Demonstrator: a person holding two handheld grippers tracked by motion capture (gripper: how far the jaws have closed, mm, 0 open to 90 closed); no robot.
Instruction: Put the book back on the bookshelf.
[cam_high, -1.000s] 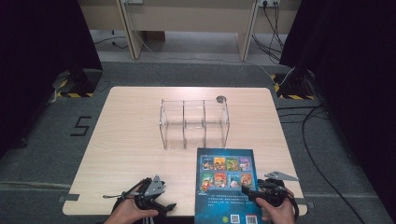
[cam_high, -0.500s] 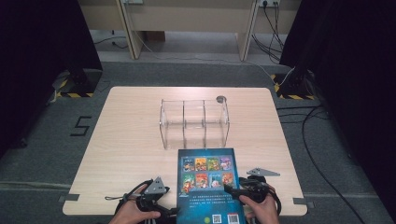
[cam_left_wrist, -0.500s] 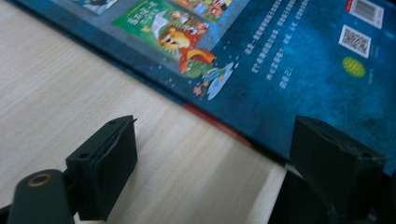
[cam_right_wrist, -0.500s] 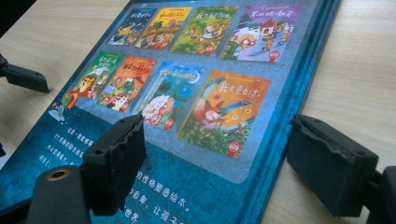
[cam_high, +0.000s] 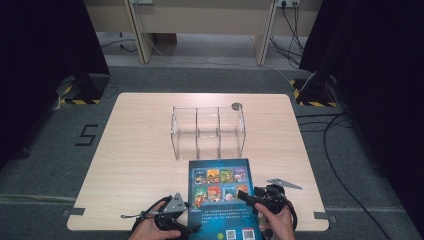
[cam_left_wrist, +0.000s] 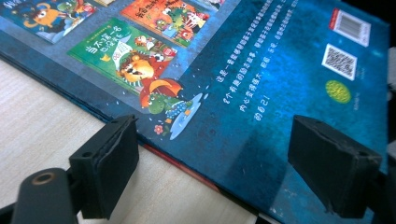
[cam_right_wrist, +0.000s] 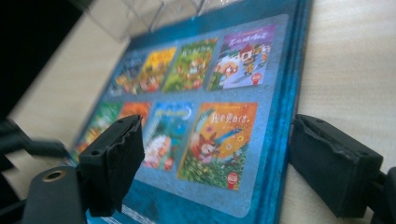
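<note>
1. Book (cam_high: 220, 197) lies flat at worktop (cam_high: 130, 165) near edge, just before clear rack (cam_high: 207, 131).
2. Left tool (cam_high: 186, 226) & right tool (cam_high: 248, 196) both gape wide, gripping nothing, straddling book's side edges, prob. to steady it.

The high view looks forward and down from above the near table edge, taking in the whole pale wooden table (cam_high: 135, 165), with the clear acrylic divider rack (cam_high: 207, 131) at mid-frame. The left gripper view sits very close over the dark blue picture book (cam_left_wrist: 261, 84), facing across its left edge. The right gripper view looks close along that book's (cam_right_wrist: 205, 116) right edge, toward the rack blurred at upper frame. All three share the book (cam_high: 220, 200).
</note>
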